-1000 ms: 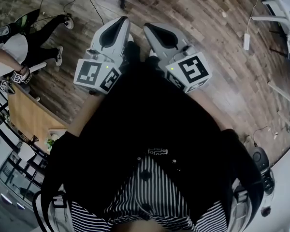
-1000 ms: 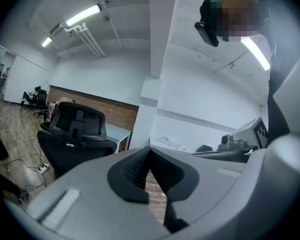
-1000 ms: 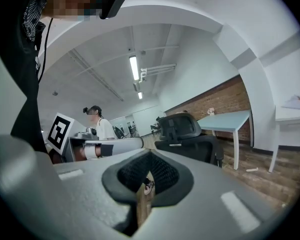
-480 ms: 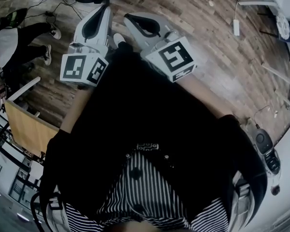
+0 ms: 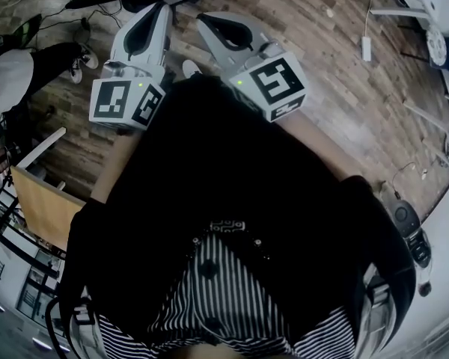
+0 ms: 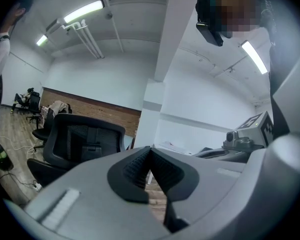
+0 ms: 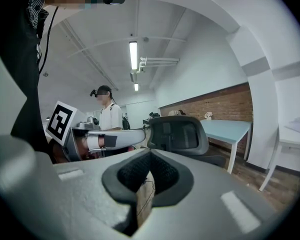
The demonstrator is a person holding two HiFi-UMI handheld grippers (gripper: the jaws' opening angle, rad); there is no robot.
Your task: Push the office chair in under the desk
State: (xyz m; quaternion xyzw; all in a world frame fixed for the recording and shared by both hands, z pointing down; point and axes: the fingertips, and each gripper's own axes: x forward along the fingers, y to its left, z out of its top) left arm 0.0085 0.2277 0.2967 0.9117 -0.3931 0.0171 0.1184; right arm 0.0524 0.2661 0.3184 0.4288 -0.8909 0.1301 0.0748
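Since both sets of jaws are pressing fully together with nothing between them, the left gripper point(image 6: 150, 151) and the right gripper point(image 7: 150, 156) are carrying nothing at all right now. Both are pointing roughly level, side by side, toward the office chair point(image 7: 180, 133). It's showing up dead ahead past the tips in the right gripper view and left of centre in the left gripper view.

From the head view, the chair is peeking in as a dark shape at the top edge of the frame, a bit beyond the tips, so I'm reading it as near but not touching.

It's standing out on the wood floor point(image 5: 322, 58), with a pale blue worktop point(image 7: 230, 126) sitting behind it to the right. Far as I can see, no part of the chair is tucking under that. I'm not sure that's even the desk meant, though. Another person point(image 7: 109, 115) is standing in the left-centre background.

Progress-wise I'm calling it basically zero: nothing is touching the chair yet, and the whole push is waiting to happen.
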